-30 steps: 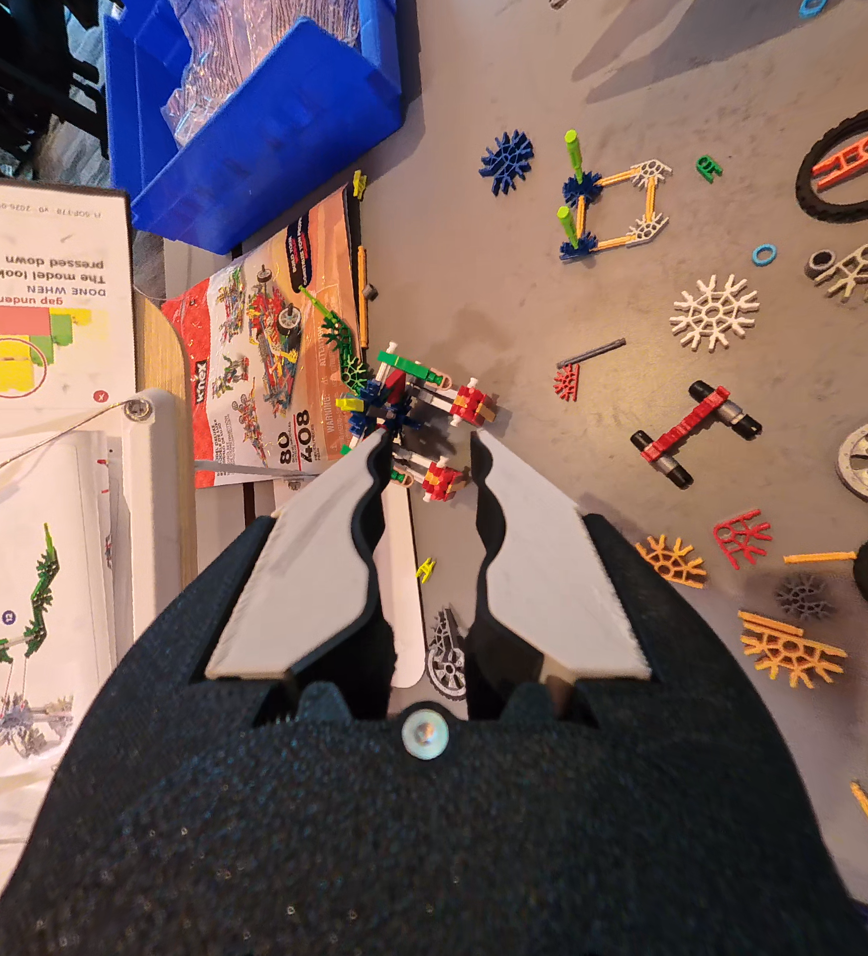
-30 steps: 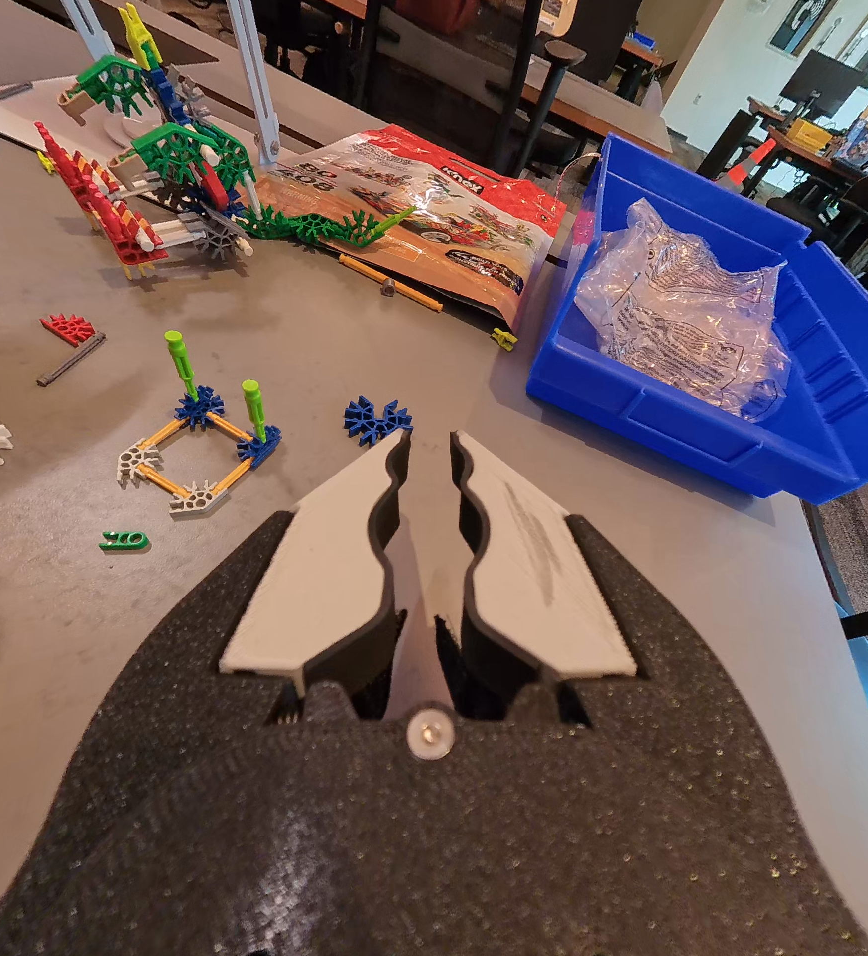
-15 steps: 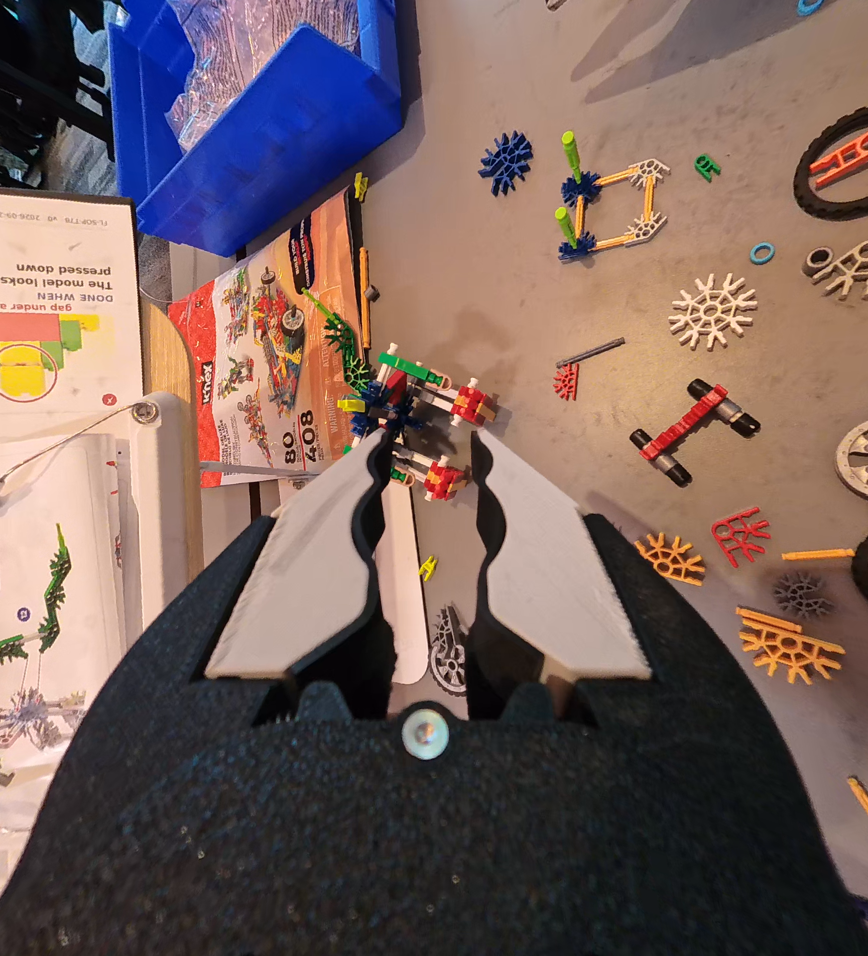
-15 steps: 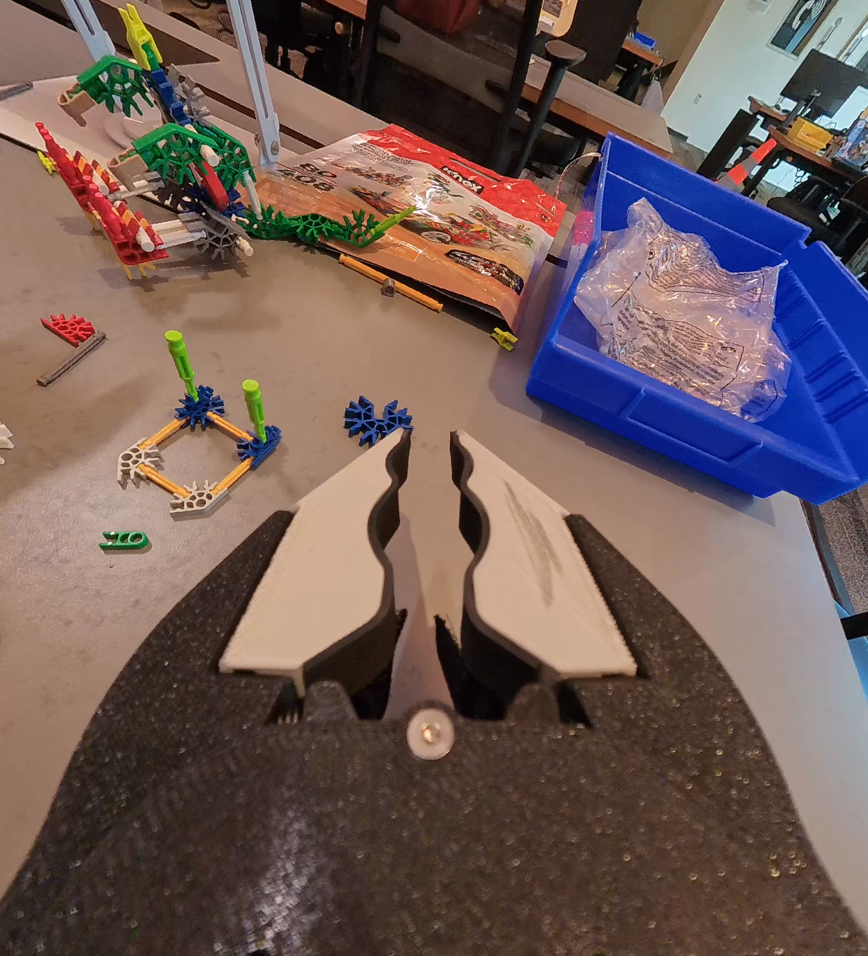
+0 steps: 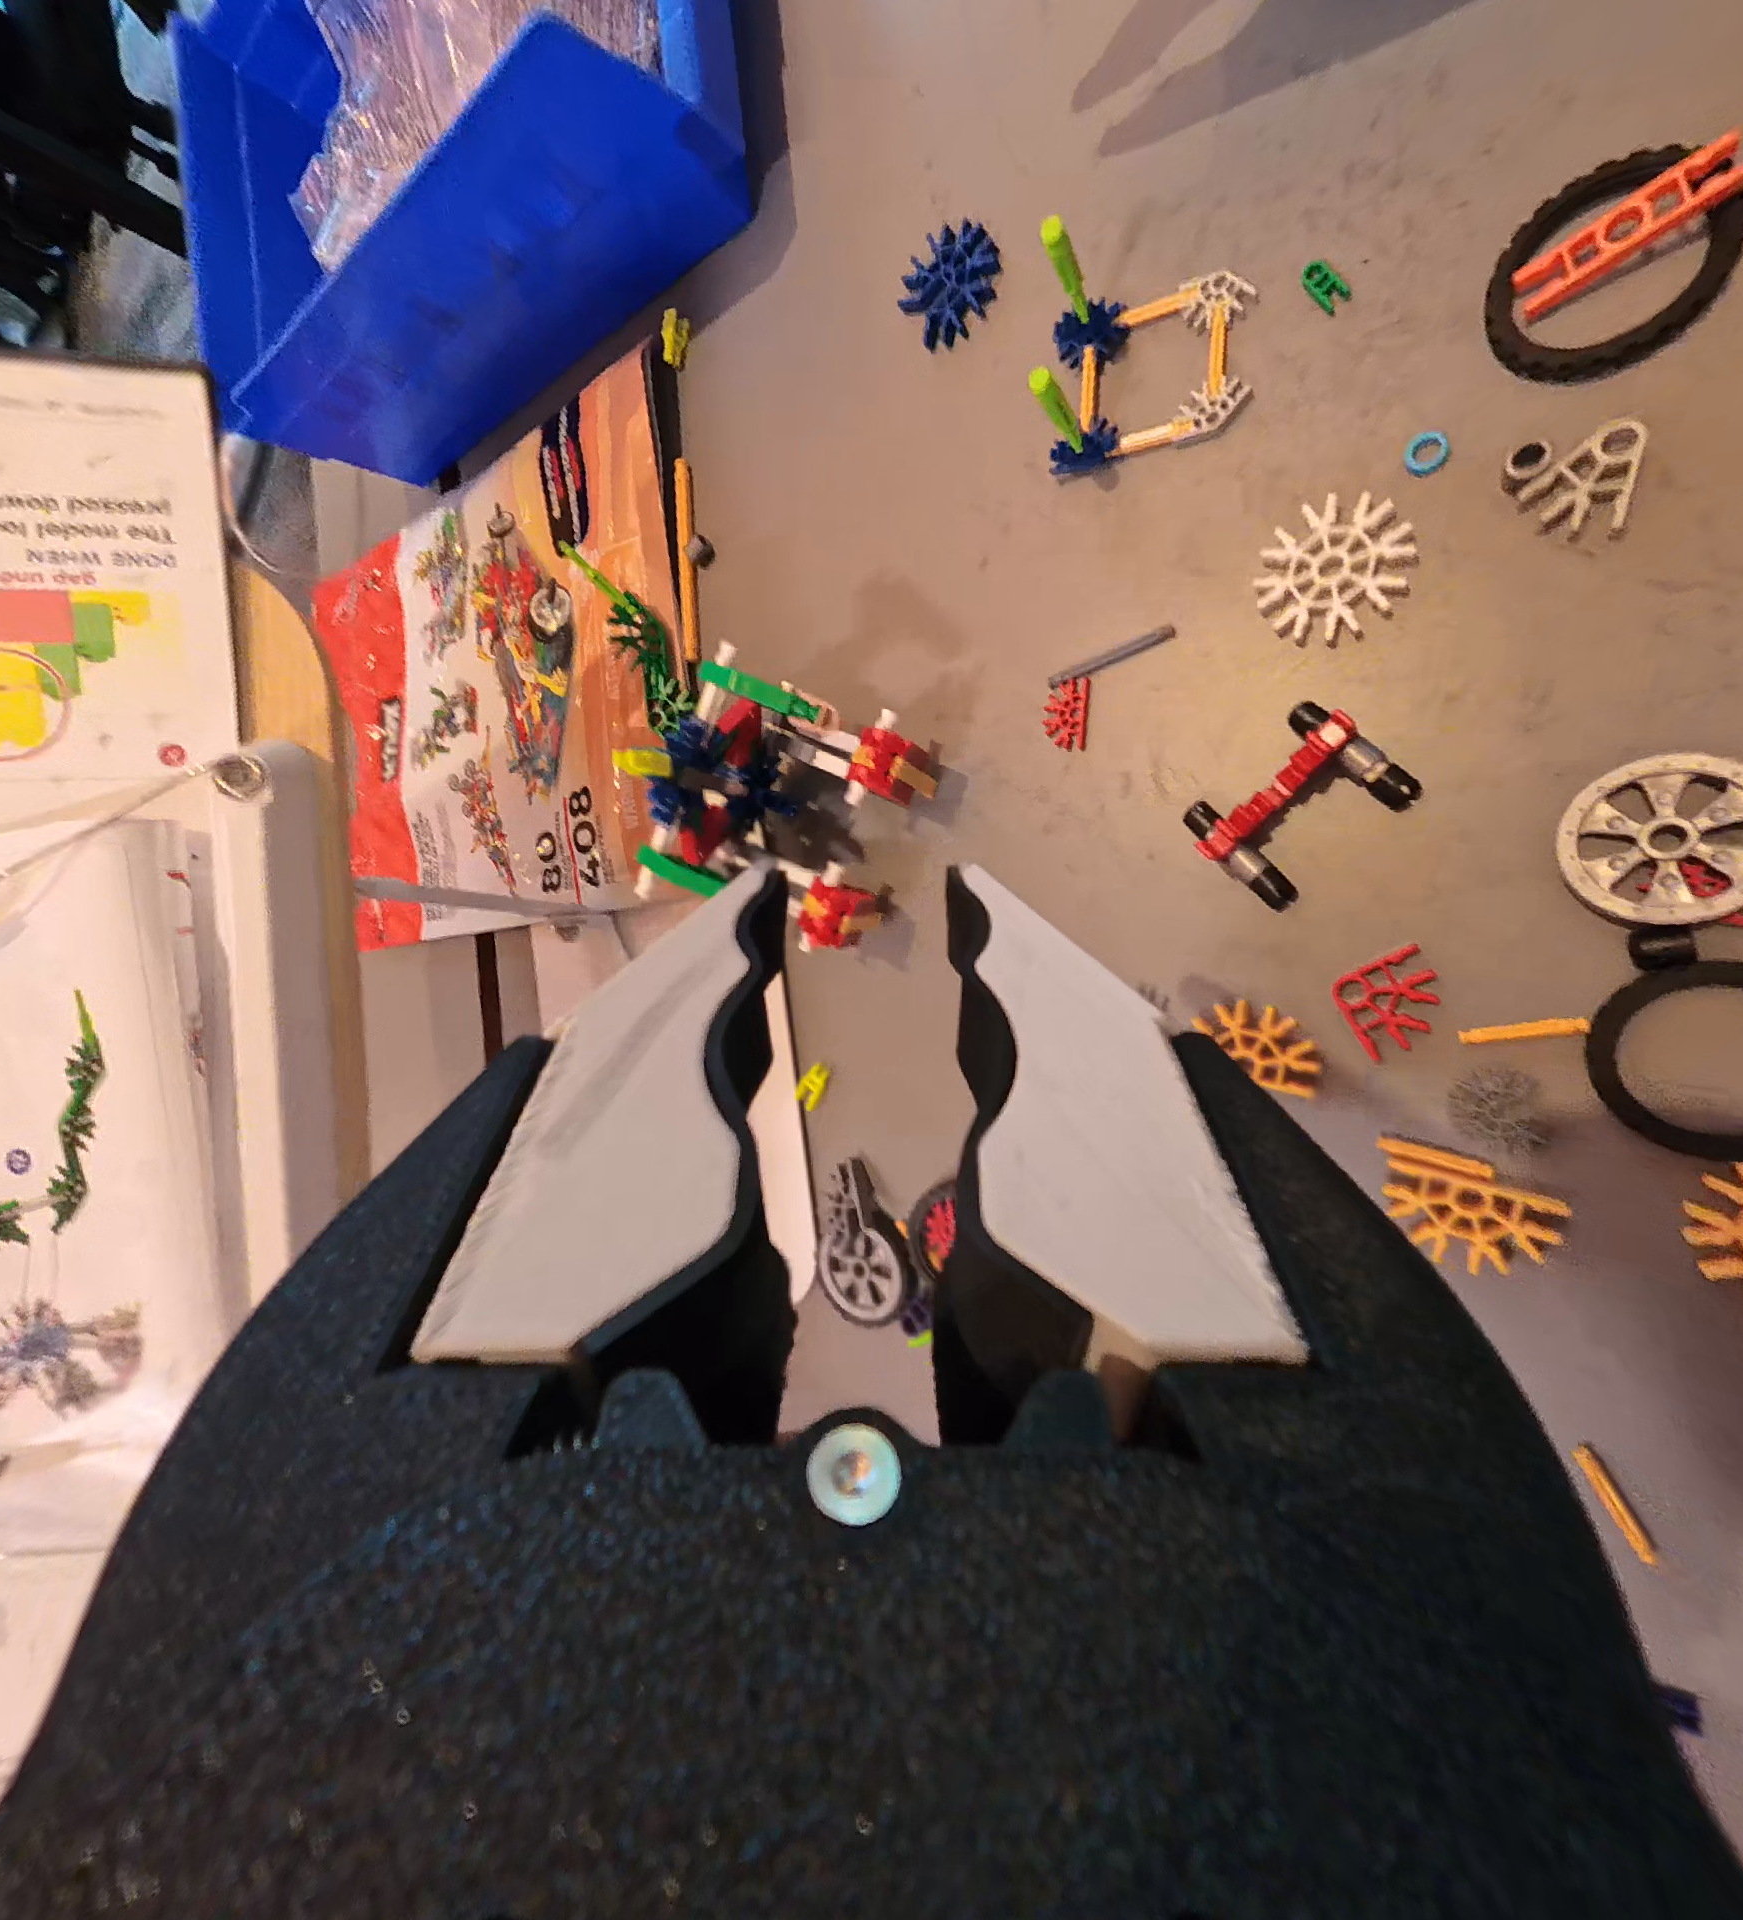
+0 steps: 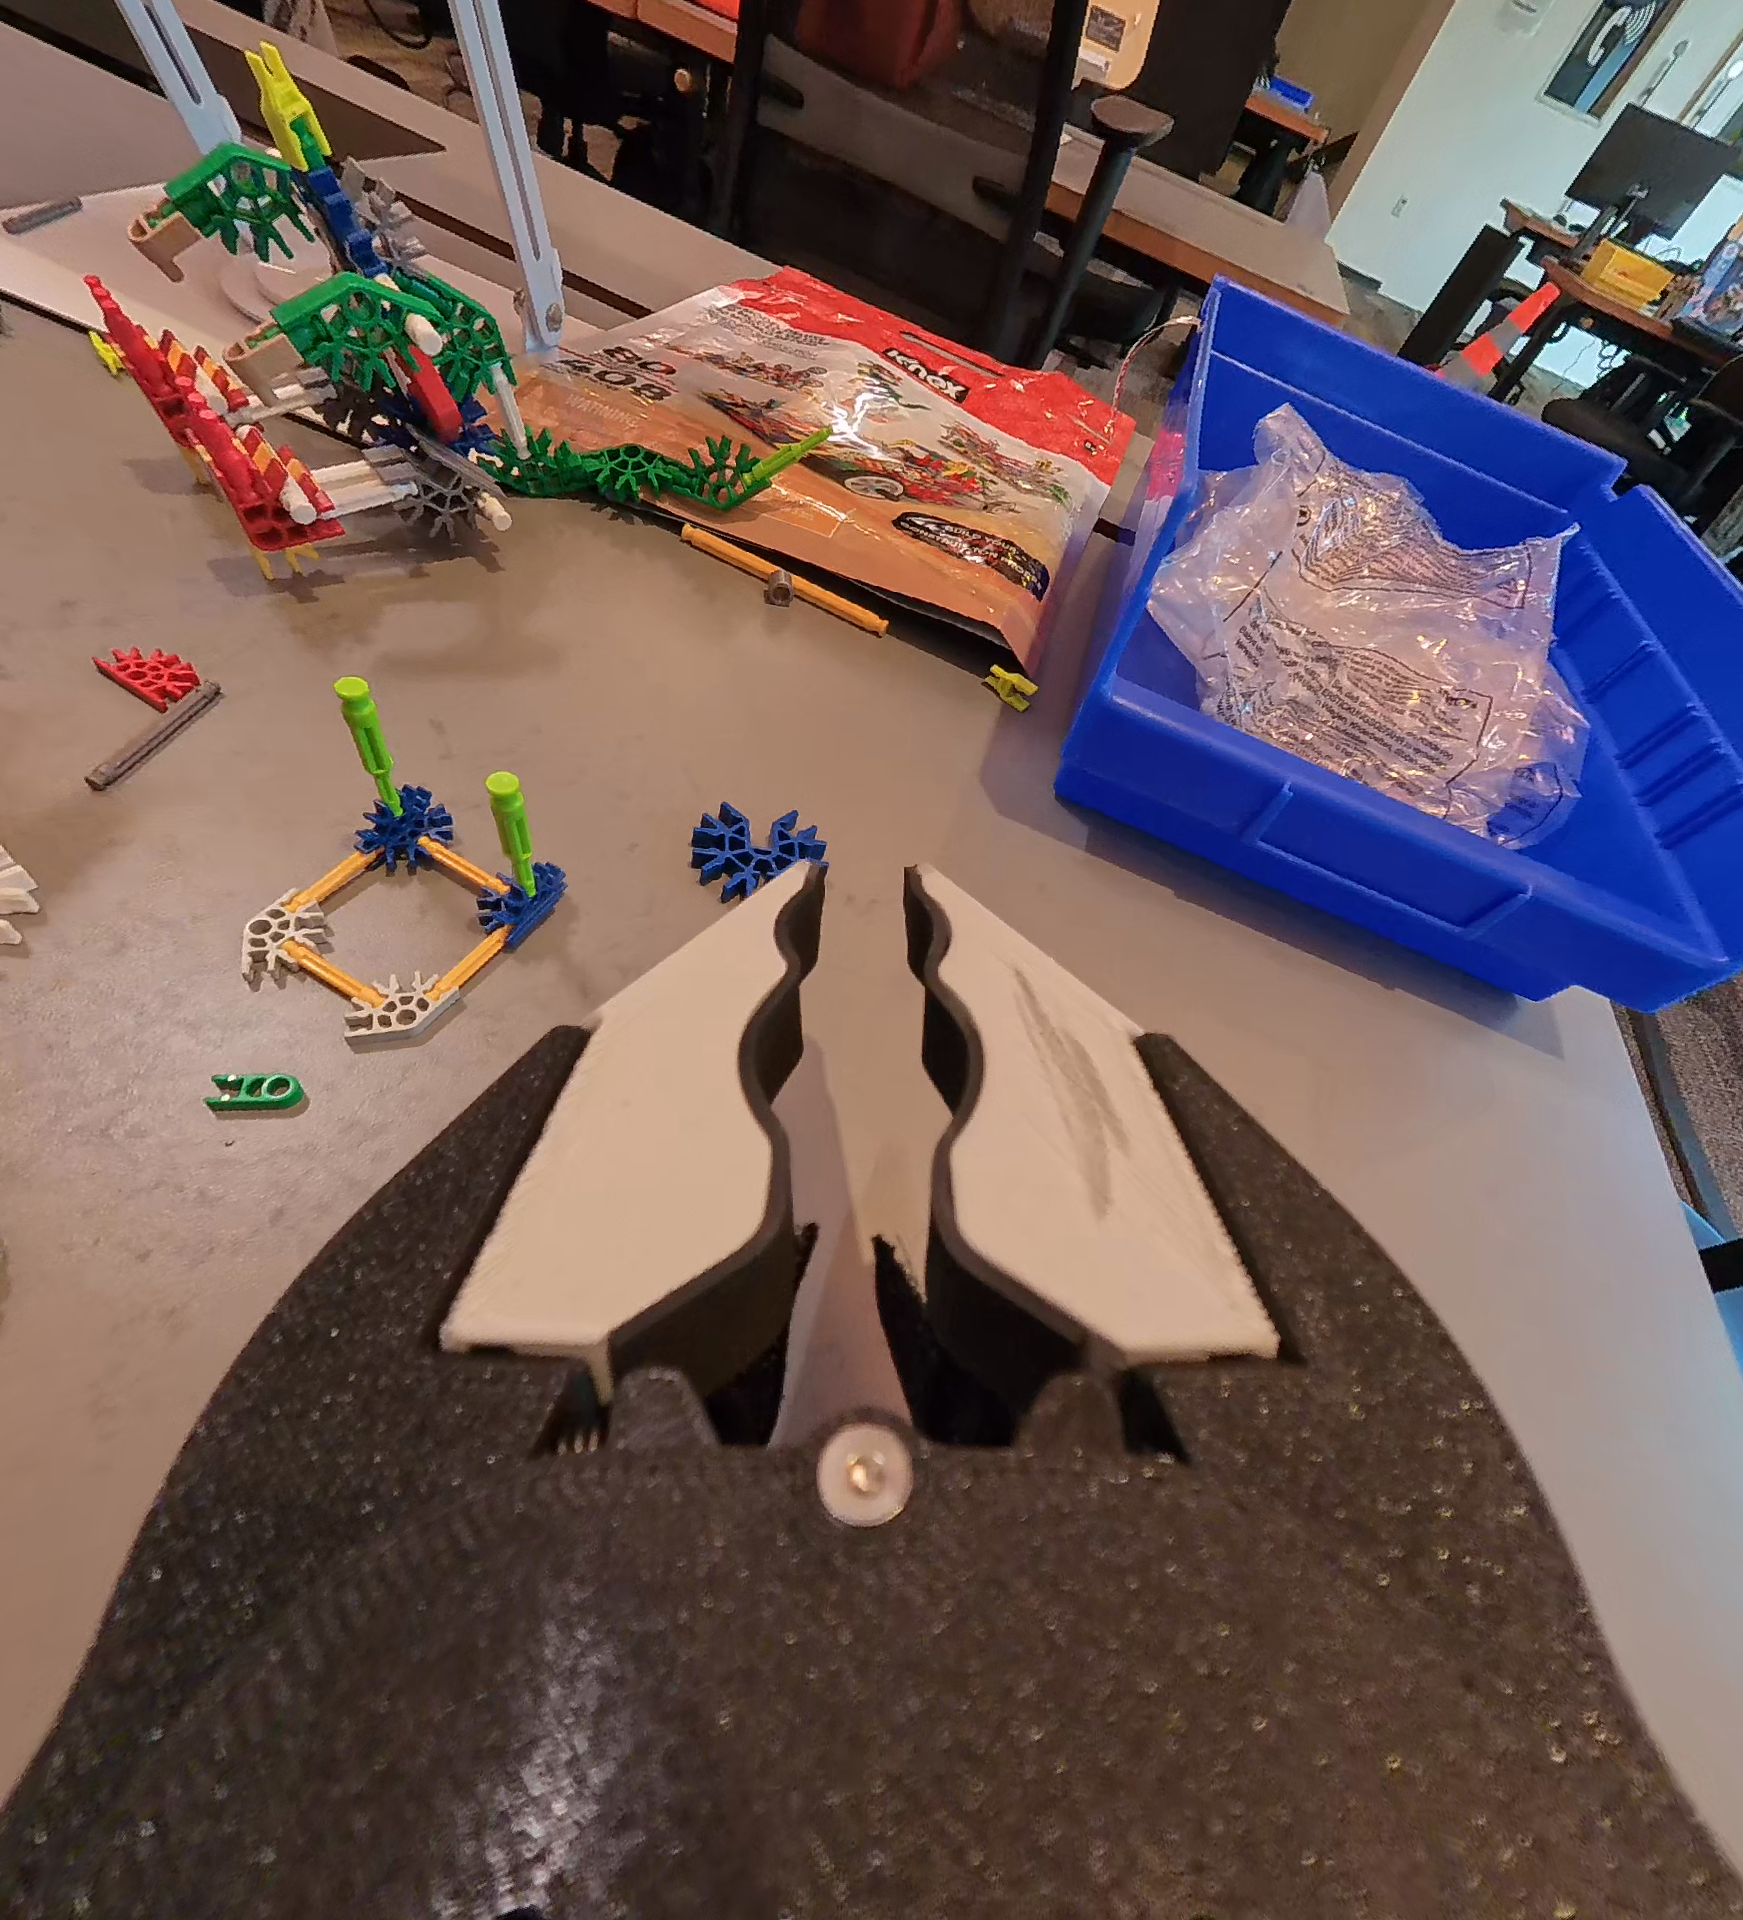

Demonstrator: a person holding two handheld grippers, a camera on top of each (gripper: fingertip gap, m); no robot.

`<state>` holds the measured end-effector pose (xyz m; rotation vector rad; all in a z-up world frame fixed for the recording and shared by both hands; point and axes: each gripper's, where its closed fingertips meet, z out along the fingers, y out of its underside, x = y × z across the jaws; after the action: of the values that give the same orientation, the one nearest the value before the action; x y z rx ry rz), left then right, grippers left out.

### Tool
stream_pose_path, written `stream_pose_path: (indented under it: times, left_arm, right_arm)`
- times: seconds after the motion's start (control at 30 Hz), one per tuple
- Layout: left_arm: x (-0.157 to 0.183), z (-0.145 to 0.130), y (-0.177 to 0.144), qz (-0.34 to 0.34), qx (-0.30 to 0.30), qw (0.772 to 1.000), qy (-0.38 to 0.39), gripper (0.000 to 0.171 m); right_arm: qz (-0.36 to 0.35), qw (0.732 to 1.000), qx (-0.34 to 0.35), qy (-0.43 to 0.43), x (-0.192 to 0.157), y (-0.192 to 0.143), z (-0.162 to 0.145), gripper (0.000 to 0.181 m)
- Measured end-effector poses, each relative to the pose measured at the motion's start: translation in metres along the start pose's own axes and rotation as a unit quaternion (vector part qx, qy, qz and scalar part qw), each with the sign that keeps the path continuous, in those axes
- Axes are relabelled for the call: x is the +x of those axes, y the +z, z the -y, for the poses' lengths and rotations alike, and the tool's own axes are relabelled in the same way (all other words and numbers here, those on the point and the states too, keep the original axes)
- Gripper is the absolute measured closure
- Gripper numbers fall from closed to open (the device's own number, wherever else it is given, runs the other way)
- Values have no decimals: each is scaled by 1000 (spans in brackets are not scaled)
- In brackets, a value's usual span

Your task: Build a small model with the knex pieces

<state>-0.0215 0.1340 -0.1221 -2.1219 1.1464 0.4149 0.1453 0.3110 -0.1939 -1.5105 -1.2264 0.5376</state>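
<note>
While both grippers hang over the grey table (image 6: 763, 665), neither holds anything. The left gripper (image 5: 859, 894) has its fingers parted, and the toy model (image 5: 763, 779), a cluster of green, blue, red and white rods and connectors, lies just beyond the fingertips, with one red-and-yellow foot between them. It looks light and rigid but snap-fitted, so likely to pop apart if squeezed across thin rods; the dense blue hub seems the firmest place to grip. Beside the left finger lie a printed bag (image 5: 493, 717) and instruction sheets (image 5: 56, 935); past the right finger, a red axle piece (image 5: 1298, 816), white snowflake connector (image 5: 1334, 569) and wheels. The right gripper (image 6: 865, 883) shows a narrow gap, empty, with a blue connector (image 6: 753, 850) touching its left fingertip's outline, a square frame (image 6: 399, 914) farther left and a blue bin (image 6: 1449, 862) off right.
</note>
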Motion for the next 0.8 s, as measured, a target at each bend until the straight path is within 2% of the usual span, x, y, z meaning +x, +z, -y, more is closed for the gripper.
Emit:
stream_pose_path:
  times: [0.2, 0.3, 0.47, 0.6, 0.8]
  left_arm:
    - [27, -44, 1, -22, 16, 996, -80, 142]
    - [47, -55, 8, -52, 30, 993, -104, 141]
    - [81, -56, 23, -110, 30, 989, -92, 140]
    - [95, -49, 32, -141, 39, 985, -94, 139]
    - [105, -57, 40, -167, 27, 980, -107, 138]
  right_arm:
    - [1, 1000, 1, 3, 1, 0, 0, 166]
    - [0, 1000, -1, 1, 0, 0, 0, 166]
    - [-3, 1000, -4, -1, 0, 1, -1, 166]
    - [-4, 1000, -5, -3, 0, 1, -1, 166]
    - [-2, 1000, -3, -2, 0, 1, -1, 166]
